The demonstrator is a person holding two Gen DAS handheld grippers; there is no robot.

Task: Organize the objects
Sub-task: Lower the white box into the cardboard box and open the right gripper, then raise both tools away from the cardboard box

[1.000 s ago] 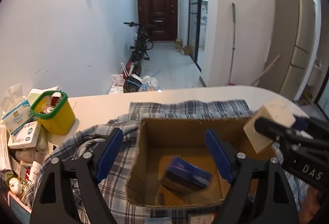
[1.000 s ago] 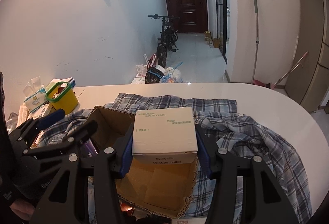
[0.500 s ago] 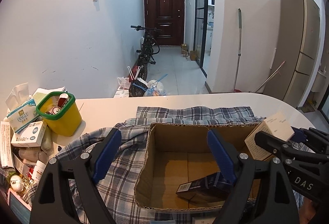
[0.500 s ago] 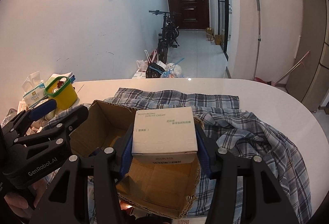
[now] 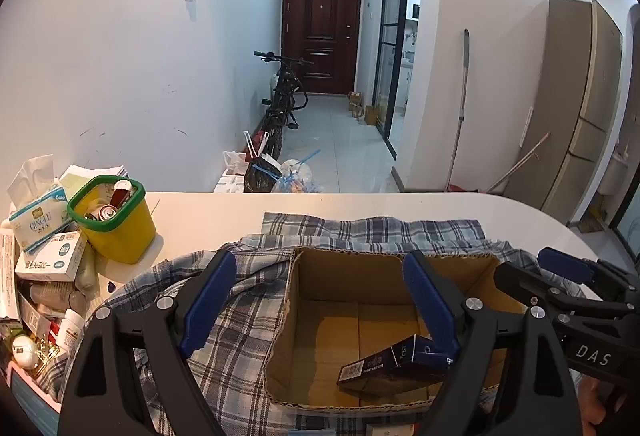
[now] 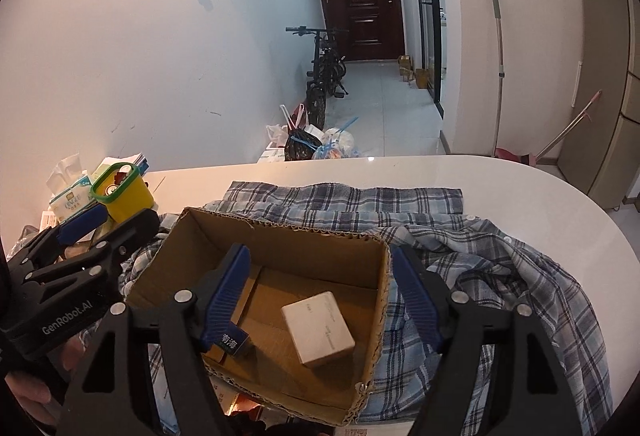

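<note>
Right wrist view: looking down past the right gripper (image 6: 320, 296) into an open cardboard box (image 6: 320, 236) that sits on a crumpled blue plaid shirt (image 6: 500, 260)
Right gripper state: jaws have just been opening, nothing pinched between the blue pads now, they just stand wide over the box
White box: the white box (image 6: 318, 328) lies loose on the cardboard floor, tilted a bit, toward the right-hand wall of the box, touching neither pad
Dark blue carton: a dark blue carton (image 6: 232, 342) with white characters on its end lies on the box floor too, just behind the gripper's left pad, near the white box but apart from it
Left wrist view: same box from the other side, cardboard box (image 5: 360, 276) straight ahead with the dark blue carton (image 5: 394, 358) lying flat near the front wall, barcode end showing
Left gripper state: left gripper (image 5: 320, 300) is wide open and holds nothing, one pad over the shirt (image 5: 224, 316), the other over the box
Other gripper in this view: right gripper (image 5: 532, 276) pokes in from the right edge, over the far right corner of the box
Table: white table (image 5: 224, 211) with a rounded end, shirt spread over most of the near part
Clutter on the left: yellow tub (image 5: 116, 224) with a green rim stuffed with small bits, tissue pack (image 5: 36, 213) and small cartons piled beside it
Hand: part of a hand (image 6: 28, 392) shows at the lower left of the right wrist view, on the left gripper's handle
</note>
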